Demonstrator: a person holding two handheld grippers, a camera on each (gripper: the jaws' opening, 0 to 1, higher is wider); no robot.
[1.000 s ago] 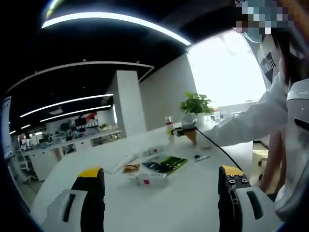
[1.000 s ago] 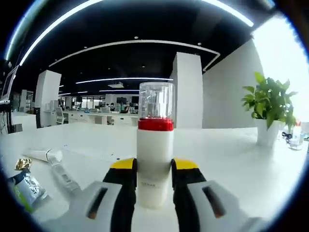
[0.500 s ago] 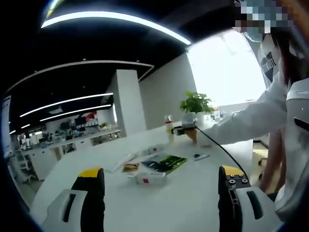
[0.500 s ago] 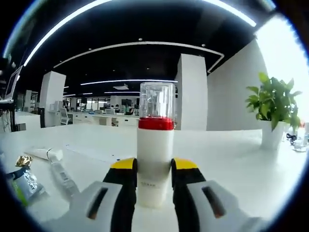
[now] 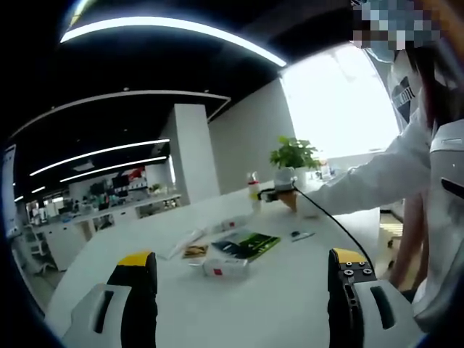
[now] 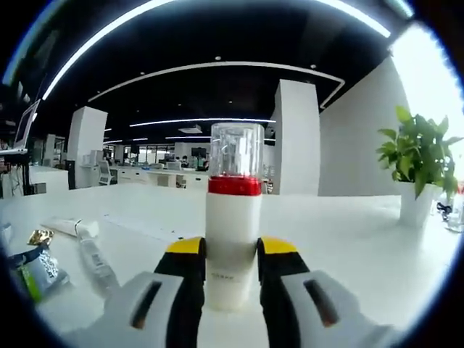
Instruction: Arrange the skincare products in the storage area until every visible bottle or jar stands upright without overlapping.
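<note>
right gripper [image 6: 231,250] clamped on my white bottle with red collar and clear cap [image 6: 233,221], upright over the white table [image 6: 348,246]; left gripper [image 5: 243,264] apart, idle. next, i judge: set it standing, release.

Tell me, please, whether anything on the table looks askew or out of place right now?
Yes. Left of the upright white bottle held by the right hand-held gripper, two tubes lie flat on the white table beside loose sachets, not standing.
</note>
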